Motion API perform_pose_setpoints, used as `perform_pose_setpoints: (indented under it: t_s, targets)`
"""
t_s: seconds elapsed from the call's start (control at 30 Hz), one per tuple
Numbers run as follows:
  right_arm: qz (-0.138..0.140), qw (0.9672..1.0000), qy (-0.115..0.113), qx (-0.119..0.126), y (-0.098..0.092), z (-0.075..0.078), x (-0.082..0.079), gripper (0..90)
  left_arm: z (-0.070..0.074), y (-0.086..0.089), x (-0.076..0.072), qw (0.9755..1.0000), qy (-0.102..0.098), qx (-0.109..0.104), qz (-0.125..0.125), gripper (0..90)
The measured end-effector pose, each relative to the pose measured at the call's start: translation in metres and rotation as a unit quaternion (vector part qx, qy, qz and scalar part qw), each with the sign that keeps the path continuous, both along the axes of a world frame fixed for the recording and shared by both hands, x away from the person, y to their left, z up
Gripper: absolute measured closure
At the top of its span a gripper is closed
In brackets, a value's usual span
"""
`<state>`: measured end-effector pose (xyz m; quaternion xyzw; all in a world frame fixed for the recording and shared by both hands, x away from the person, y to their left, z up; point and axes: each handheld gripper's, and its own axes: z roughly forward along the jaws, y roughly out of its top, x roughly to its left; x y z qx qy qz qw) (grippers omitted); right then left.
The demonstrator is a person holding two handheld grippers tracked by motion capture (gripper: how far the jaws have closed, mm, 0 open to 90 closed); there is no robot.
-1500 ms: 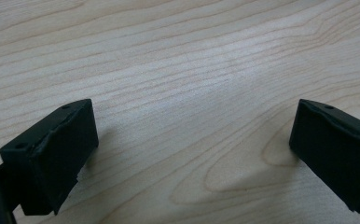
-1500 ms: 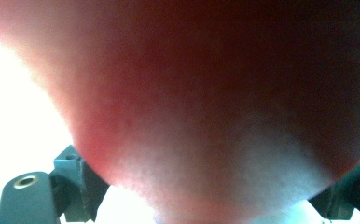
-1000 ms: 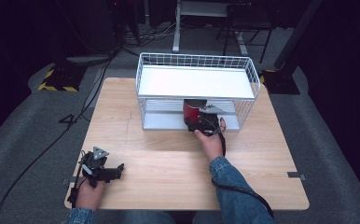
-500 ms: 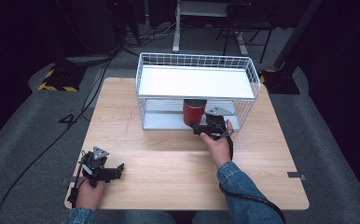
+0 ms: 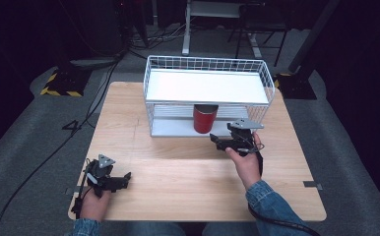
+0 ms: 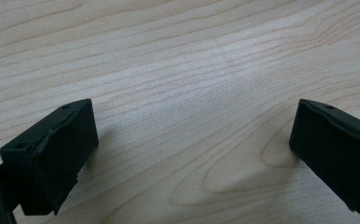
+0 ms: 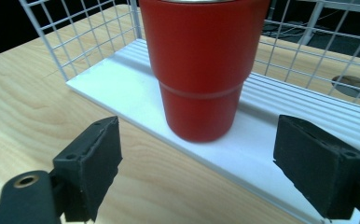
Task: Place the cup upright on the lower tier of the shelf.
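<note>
Item, far left: left claw (image 5: 124, 178), held in the person's left hand (image 5: 93, 204) at the near left corner of the wooden table (image 5: 178, 196). It rests low over the boards with its jaws spread wide. In the left gripper view there is bare wood grain between the two black pads and nothing is held. Item, centre: white wire rack (image 5: 207, 64) at the far side of the table, with two levels, a white upper shelf (image 5: 205, 86) and a ribbed white lower shelf (image 5: 171, 129). Item, centre right: red cup (image 5: 205, 119), upright on the lower shelf close to its front edge and under the upper shelf. It has a tapered body with a ridge partway down. Item, right: right claw (image 5: 216, 143), held in the person's right hand (image 5: 244, 162), which has a denim sleeve (image 5: 271, 206). It is raised off the table just in front of the rack, and its jaws point toward the cup. The jaws are spread wide and empty. In the right gripper view the cup stands straight ahead, centred in the gap between the pads but beyond their tips. It is clear of both pads, and the edge of the shelf and a strip of table lie between the claw and the cup. In the high view the cup is near the claw's tips, slightly to their left and farther from the person, with no contact.
</note>
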<state>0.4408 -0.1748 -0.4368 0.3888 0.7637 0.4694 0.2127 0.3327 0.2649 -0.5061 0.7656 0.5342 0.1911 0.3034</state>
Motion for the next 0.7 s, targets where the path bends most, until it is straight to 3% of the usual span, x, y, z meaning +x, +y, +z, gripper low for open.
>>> perform_pose_setpoints:
  t_s: [0.17,0.43,0.7]
  targets:
    - [0.003,1.0,0.002,0.005,-0.016,0.008,-0.014,15.7,0.0,0.0,0.0,1.0,0.0,0.001,0.0,1.5]
    - [0.012,0.9998,0.008,-0.011,-0.043,0.02,-0.032,15.7,0.0,0.0,0.0,1.0,-0.001,0.001,-0.001,1.4]
    - [0.0,0.9998,0.019,-0.009,-0.068,0.027,-0.049,15.7,0.0,0.0,0.002,1.0,0.002,0.001,-0.003,0.6]
